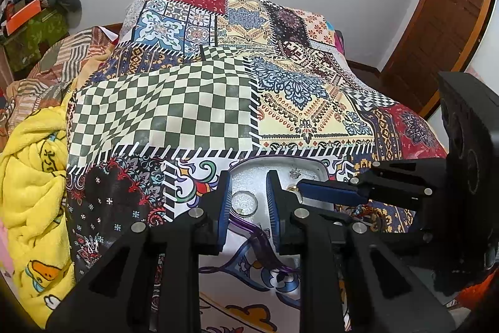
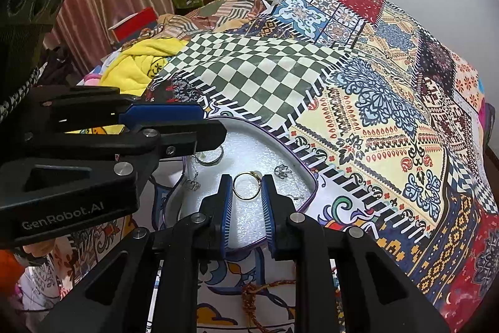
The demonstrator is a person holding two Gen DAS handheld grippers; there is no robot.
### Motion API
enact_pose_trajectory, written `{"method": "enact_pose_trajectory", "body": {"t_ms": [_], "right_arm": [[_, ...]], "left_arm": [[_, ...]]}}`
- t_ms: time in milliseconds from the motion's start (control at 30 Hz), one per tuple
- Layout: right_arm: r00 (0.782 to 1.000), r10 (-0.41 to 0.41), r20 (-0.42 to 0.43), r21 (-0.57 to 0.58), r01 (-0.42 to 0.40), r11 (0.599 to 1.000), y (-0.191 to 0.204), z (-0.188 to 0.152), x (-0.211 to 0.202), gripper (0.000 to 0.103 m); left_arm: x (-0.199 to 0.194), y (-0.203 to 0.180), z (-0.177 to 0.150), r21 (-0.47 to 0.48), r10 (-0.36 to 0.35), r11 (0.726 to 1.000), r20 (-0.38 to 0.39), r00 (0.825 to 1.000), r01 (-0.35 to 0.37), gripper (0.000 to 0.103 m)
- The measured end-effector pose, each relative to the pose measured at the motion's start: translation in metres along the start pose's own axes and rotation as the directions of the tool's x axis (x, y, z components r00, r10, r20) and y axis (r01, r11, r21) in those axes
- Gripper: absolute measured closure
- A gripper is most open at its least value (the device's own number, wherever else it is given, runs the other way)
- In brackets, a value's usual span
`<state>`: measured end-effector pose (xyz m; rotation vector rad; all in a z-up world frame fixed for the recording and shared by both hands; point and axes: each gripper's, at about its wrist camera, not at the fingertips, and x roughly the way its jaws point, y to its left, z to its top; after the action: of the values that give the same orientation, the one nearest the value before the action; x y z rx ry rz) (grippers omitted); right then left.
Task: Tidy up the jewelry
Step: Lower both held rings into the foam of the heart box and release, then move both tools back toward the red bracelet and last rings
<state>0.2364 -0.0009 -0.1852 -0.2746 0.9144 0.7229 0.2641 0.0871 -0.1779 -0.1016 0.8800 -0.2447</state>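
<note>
A white foam-lined tray (image 1: 318, 168) (image 2: 246, 130) lies on the patchwork bedspread. In the right wrist view my right gripper (image 2: 247, 179) is shut on a gold ring (image 2: 240, 195), which stands tilted up between the blue pads over the tray. The left wrist view shows that right gripper (image 1: 300, 187) coming in from the right with the gold ring (image 1: 292, 188) at its tip. My left gripper (image 1: 248, 177) (image 2: 215, 124) hangs open just above a silver ring (image 1: 245, 203) (image 2: 210, 157) that lies flat in the tray. A small silver flower piece (image 2: 282, 171) (image 1: 294, 173) rests near the tray's far wall.
A small silver piece (image 2: 191, 183) sits at the tray's left edge, and a fine chain (image 2: 296, 196) lies to the right. A braided orange-red cord (image 2: 249, 295) lies on the cloth in front of the tray. A yellow blanket (image 1: 31, 177) is bunched at the left.
</note>
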Motion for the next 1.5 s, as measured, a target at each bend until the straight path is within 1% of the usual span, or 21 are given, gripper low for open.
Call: {"method": "enact_pose_trajectory", "body": {"t_ms": [33, 100, 133, 200, 267, 400, 467, 567, 733, 867, 900, 967, 1033, 1100, 1200, 1333, 1500], "right_arm": [[1.000, -0.002, -0.002, -0.004, 0.002, 1.000, 0.001, 0.000, 0.001, 0.086], [1.000, -0.004, -0.007, -0.009, 0.004, 1.000, 0.001, 0.000, 0.001, 0.085], [1.000, -0.004, -0.011, -0.009, 0.004, 1.000, 0.002, 0.000, 0.002, 0.084], [1.000, -0.007, -0.014, -0.006, 0.007, 1.000, 0.002, 0.000, 0.002, 0.075], [1.000, -0.011, -0.001, -0.003, 0.011, 1.000, 0.002, 0.000, -0.001, 0.071], [1.000, -0.021, 0.014, -0.002, 0.021, 1.000, 0.002, 0.000, -0.009, 0.071], [0.999, -0.028, 0.026, 0.001, 0.028, 1.000, 0.002, -0.002, -0.016, 0.071], [0.999, -0.038, 0.039, 0.012, 0.037, 0.999, -0.001, -0.004, -0.026, 0.071], [0.996, -0.066, 0.058, 0.047, 0.063, 0.997, -0.012, -0.012, -0.049, 0.071], [0.993, -0.092, 0.070, 0.081, 0.086, 0.993, -0.023, -0.022, -0.068, 0.071], [0.992, -0.101, 0.073, 0.091, 0.095, 0.991, -0.027, -0.025, -0.073, 0.071], [0.991, -0.113, 0.075, 0.106, 0.105, 0.989, -0.033, -0.030, -0.081, 0.071], [0.989, -0.128, 0.078, 0.128, 0.118, 0.985, -0.040, -0.038, -0.090, 0.071], [0.987, -0.143, 0.078, 0.149, 0.130, 0.980, -0.048, -0.047, -0.098, 0.071], [0.985, -0.158, 0.072, 0.184, 0.143, 0.973, -0.059, -0.060, -0.106, 0.071], [0.983, -0.179, 0.044, 0.232, 0.164, 0.959, -0.077, -0.083, -0.114, 0.071], [0.983, -0.183, 0.020, 0.269, 0.172, 0.948, -0.091, -0.103, -0.119, 0.071]], "left_arm": [[-0.001, -0.001, 0.000, 0.003, 0.002, 1.000, 0.003, 1.000, -0.002, 0.080], [-0.005, -0.002, 0.000, 0.005, 0.008, 1.000, 0.012, 1.000, -0.008, 0.073], [-0.007, -0.002, 0.001, 0.006, 0.012, 1.000, 0.018, 1.000, -0.012, 0.068], [-0.012, -0.003, 0.001, 0.006, 0.017, 1.000, 0.033, 0.999, -0.017, 0.066], [-0.016, -0.004, 0.002, 0.006, 0.023, 1.000, 0.041, 0.999, -0.023, 0.066], [-0.026, -0.006, 0.004, 0.005, 0.051, 0.999, 0.063, 0.997, -0.051, 0.065], [-0.033, -0.007, 0.003, 0.000, 0.063, 0.998, 0.075, 0.995, -0.063, 0.062], [-0.042, -0.010, 0.002, 0.000, 0.085, 0.996, 0.089, 0.992, -0.085, 0.061], [-0.055, -0.021, -0.002, 0.007, 0.101, 0.995, 0.099, 0.990, -0.102, 0.061], [-0.067, -0.036, -0.007, 0.027, 0.100, 0.994, 0.113, 0.989, -0.103, 0.060], [-0.069, -0.041, -0.008, 0.034, 0.102, 0.994, 0.116, 0.988, -0.106, 0.060], [-0.073, -0.049, -0.011, 0.045, 0.103, 0.993, 0.122, 0.987, -0.109, 0.054], [-0.077, -0.059, -0.015, 0.055, 0.100, 0.993, 0.125, 0.987, -0.107, 0.052], [-0.077, -0.066, -0.019, 0.058, 0.092, 0.993, 0.115, 0.989, -0.099, 0.052], [-0.072, -0.077, -0.027, 0.060, 0.078, 0.995, 0.081, 0.994, -0.083, 0.052], [-0.057, -0.095, -0.040, 0.070, 0.060, 0.996, 0.026, 0.998, -0.062, 0.052], [-0.031, -0.112, -0.051, 0.084, 0.043, 0.996, -0.042, 0.998, -0.040, 0.052]]}}
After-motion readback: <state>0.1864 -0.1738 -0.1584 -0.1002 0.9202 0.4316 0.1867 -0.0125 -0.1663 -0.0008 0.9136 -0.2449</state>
